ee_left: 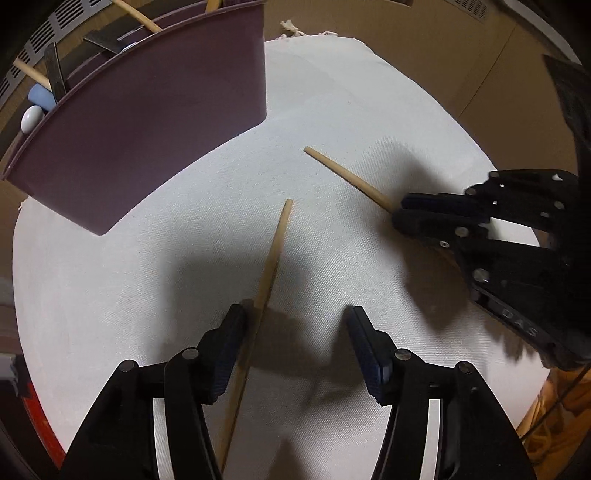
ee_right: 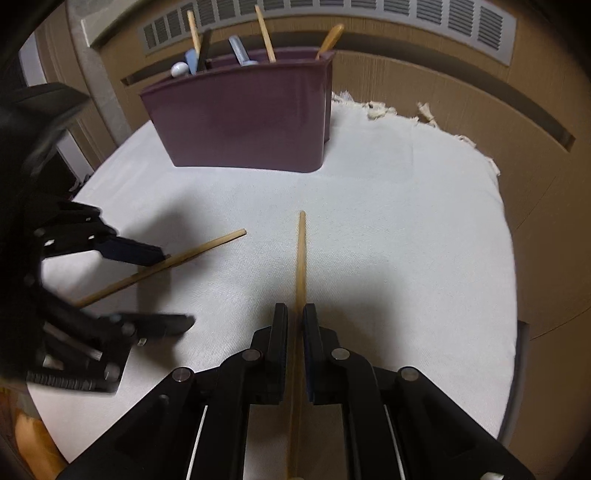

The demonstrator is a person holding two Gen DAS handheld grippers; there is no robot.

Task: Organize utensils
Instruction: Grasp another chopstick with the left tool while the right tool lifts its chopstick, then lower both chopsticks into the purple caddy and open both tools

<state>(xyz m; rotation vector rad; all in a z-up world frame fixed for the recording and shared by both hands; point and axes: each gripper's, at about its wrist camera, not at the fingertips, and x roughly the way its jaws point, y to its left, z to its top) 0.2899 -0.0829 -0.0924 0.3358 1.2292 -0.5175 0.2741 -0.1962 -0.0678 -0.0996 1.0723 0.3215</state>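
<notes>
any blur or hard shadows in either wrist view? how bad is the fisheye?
Left wrist view: sharp on the left tongs and chopstick; right tongs blurred at their lower edge; hard dark shadows on the white cloth; purple holder bowed by distortion. Right wrist view: left tongs smeared by blur, the wall vent curves, corners vignette black. No glare.
</notes>
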